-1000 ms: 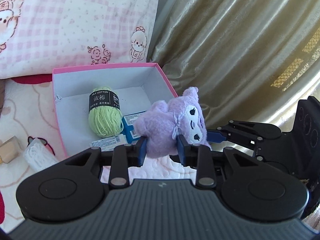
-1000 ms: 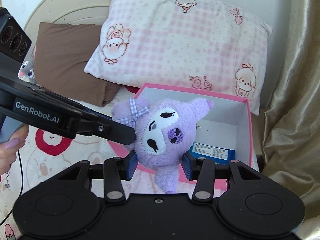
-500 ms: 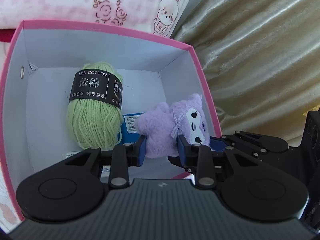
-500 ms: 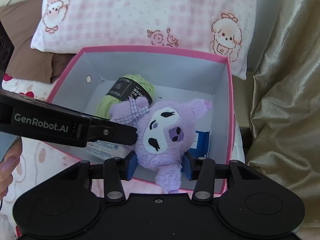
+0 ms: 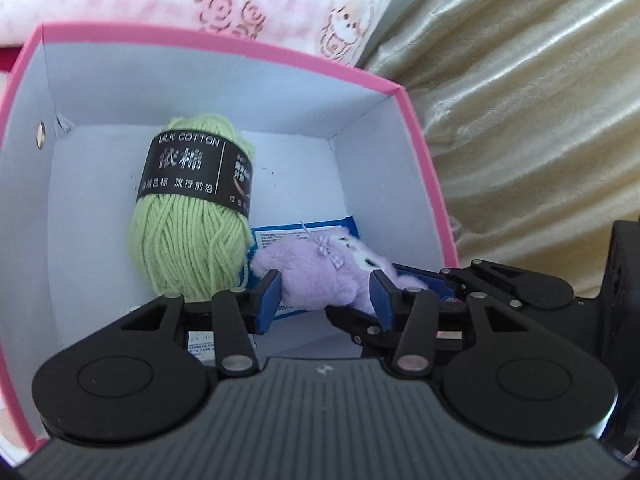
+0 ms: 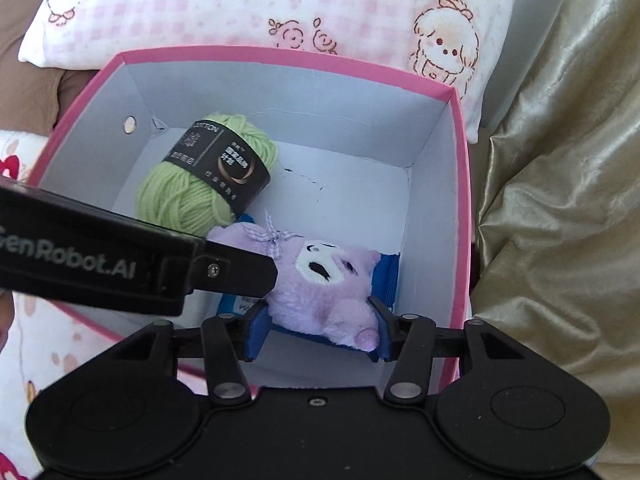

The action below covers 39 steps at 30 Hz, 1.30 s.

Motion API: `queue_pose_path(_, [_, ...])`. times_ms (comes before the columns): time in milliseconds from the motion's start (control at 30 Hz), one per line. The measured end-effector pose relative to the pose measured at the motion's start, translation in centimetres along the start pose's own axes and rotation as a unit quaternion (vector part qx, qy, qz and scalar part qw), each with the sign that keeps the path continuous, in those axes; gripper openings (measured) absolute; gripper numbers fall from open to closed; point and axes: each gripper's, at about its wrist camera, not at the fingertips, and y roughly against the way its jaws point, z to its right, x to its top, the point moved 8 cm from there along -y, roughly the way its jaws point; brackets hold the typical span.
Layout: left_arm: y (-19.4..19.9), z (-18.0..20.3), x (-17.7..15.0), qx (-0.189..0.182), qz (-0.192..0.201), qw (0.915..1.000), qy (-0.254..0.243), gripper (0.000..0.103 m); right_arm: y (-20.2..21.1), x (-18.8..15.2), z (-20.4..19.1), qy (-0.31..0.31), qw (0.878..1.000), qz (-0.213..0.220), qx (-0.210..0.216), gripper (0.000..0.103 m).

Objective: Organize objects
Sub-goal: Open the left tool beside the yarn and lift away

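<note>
A purple plush toy [image 5: 316,276] [image 6: 320,280] lies face up on a blue packet [image 5: 304,228] inside the pink-rimmed box [image 5: 200,40] [image 6: 280,56], next to a green yarn ball [image 5: 192,232] [image 6: 188,196]. My left gripper [image 5: 326,300] straddles the plush and its jaws are opening, the blue pads standing just off the fur. My right gripper [image 6: 318,332] straddles the plush's lower end. Its jaws are opening too, and the toy rests between them on the packet. In the right wrist view the left gripper's black body reaches in from the left.
A pink checked pillow [image 6: 280,0] leans behind the box. A golden curtain [image 6: 560,200] hangs close on the right. A brown pillow [image 6: 20,60] lies at the far left. The patterned bedsheet [image 6: 40,360] spreads to the left of the box.
Both grippers carried the plush down into the box. Their jaws have widened, and the toy has dropped flat onto the blue packet.
</note>
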Motion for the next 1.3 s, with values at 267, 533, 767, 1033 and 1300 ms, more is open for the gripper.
queue_pose_path(267, [6.2,2.0,0.0,0.011,0.014,0.9993,-0.031,0.049,6.8,0.1,-0.7,0.005,0.998,0.059,0.007,0.068])
queue_pose_path(533, [14.3,2.3,-1.2,0.035,0.024,0.9980,-0.046,0.049,13.7,-1.0,-5.7,0.049,0.992,0.092,0.066,0.068])
queue_pose_path(767, [20.4,1.1,-3.3,0.063,0.020,0.9969,-0.044,0.050,18.3,-1.0,-11.4,0.090,0.980,0.124,0.126,0.071])
queue_pose_path(1033, [24.8,-3.4,-5.5,0.084,0.055,0.9945,-0.027,0.060,19.2,-0.9,-18.6,0.127,0.963,0.152,0.182,0.083])
queue_pose_path(1300, [24.2,-10.6,-6.8,0.082,0.080,0.9933,-0.007,0.068,13.6,-1.4,-23.9,0.159,0.959,0.164,0.167,0.088])
